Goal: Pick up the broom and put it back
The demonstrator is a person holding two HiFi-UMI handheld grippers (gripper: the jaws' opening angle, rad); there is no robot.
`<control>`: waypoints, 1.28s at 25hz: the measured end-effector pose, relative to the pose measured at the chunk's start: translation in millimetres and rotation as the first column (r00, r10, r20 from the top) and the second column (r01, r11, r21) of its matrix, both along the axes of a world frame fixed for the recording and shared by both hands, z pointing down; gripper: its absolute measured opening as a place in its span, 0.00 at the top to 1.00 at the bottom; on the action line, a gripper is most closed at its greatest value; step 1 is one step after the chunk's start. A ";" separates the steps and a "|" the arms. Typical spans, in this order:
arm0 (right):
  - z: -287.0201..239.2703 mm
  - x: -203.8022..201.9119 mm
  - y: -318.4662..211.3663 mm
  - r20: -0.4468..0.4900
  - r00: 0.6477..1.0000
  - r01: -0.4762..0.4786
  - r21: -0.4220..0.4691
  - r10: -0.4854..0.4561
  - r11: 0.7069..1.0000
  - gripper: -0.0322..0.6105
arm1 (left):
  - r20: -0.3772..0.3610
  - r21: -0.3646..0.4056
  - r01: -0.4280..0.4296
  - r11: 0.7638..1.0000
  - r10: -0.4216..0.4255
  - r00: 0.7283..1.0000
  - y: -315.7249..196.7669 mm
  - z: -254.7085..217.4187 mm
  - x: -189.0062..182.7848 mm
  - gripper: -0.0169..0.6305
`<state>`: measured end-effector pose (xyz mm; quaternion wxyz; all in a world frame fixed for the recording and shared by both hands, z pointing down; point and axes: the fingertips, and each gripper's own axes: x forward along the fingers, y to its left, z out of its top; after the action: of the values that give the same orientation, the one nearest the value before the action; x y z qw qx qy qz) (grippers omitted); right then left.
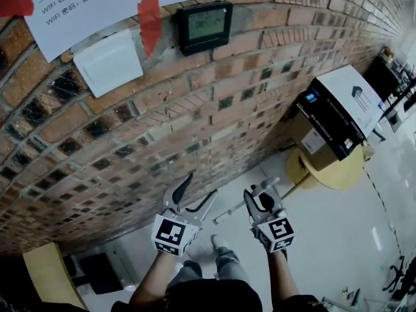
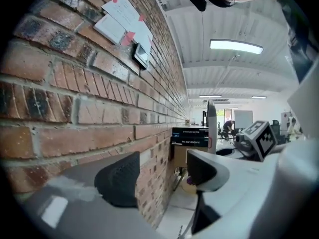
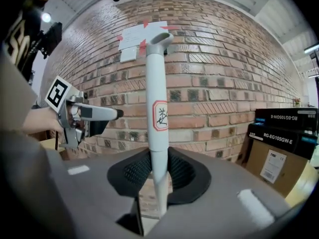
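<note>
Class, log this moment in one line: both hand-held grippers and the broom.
left hand-held gripper: open, empty | right hand-held gripper: shut on broom handle | ahead: brick wall

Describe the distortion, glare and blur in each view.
Head view: brick wall bows outward, floor at right washed out. Left gripper view: heavy fisheye, dark corners, ceiling light glares. Right gripper view: brick wall bends around the sharp broom handle; near jaws soft.

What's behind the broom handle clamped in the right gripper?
Behind the broom handle is the brick wall, with taped paper sheets near its top. The handle hides a narrow strip of brick; the broom's head is out of view.
</note>
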<state>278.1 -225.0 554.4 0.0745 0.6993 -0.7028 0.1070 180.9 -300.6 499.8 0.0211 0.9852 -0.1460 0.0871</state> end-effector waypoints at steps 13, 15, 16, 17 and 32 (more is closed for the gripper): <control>187.1 50.7 20.8 -0.008 0.999 0.033 -0.312 -0.037 0.949 0.81 | 0.040 -0.045 -0.083 0.996 0.085 0.996 18.9 87.9 55.2 0.50; 213.1 51.4 15.8 0.012 0.999 0.032 -0.330 -0.030 0.943 0.81 | 0.067 -0.052 -0.092 0.994 0.095 0.993 19.0 102.6 57.0 0.50; 225.7 50.8 12.5 0.016 0.999 0.033 -0.341 -0.029 0.940 0.81 | 0.079 -0.057 -0.091 0.994 0.096 0.992 18.2 109.9 56.8 0.50; 238.5 49.9 8.7 0.017 0.999 0.035 -0.356 -0.031 0.934 0.81 | 0.089 -0.064 -0.085 0.994 0.091 0.992 16.3 116.7 55.7 0.50; 311.1 35.2 -139.5 0.156 0.984 0.145 -0.401 -0.088 0.904 0.81 | 0.149 -0.128 0.083 0.988 -0.064 0.987 -31.4 156.2 22.7 0.50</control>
<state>313.3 -364.5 865.5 0.1787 0.6159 -0.7086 0.2943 203.6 -332.0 656.0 0.0799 0.9666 -0.1772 0.1671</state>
